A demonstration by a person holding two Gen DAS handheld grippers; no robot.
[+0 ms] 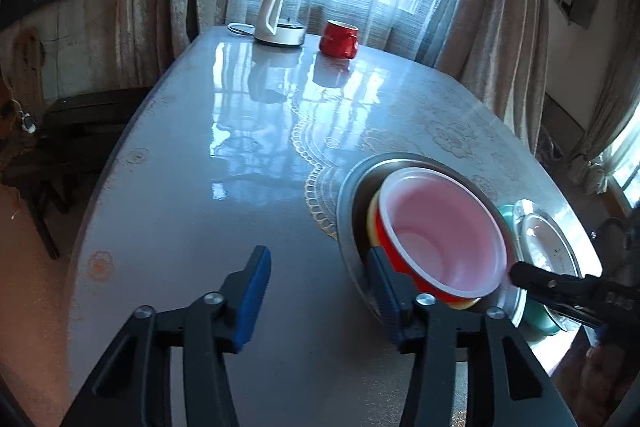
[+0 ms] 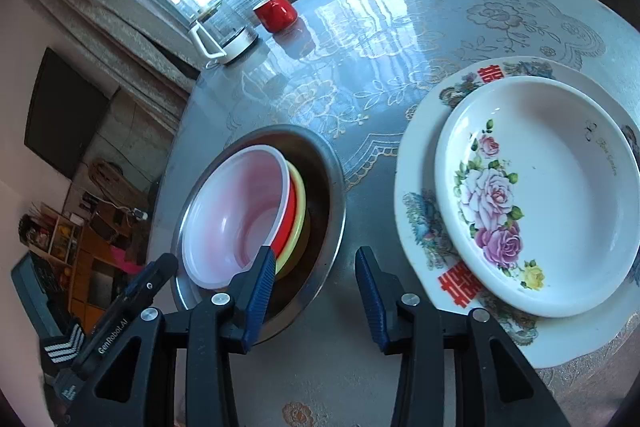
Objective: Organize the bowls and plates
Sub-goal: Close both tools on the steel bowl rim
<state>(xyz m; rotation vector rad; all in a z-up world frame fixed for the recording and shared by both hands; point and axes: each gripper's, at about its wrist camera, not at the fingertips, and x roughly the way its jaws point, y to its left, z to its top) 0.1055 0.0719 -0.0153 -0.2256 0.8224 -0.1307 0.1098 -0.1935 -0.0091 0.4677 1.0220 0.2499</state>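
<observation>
Bowls (image 2: 240, 211) nested — plates (image 2: 536, 195) stacked.

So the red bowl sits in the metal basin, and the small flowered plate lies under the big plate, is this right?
Not quite. The red bowl does sit in the metal basin, but the small flowered plate lies on top of the big plate, as the right wrist view shows.

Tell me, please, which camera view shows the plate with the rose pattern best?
The right wrist view. There the rose plate shows whole, lying on a larger decorated plate, with its flowers clear. In the left wrist view only a glare-washed edge of it appears at the far right, behind the stacked bowls, with no pattern visible.
</observation>
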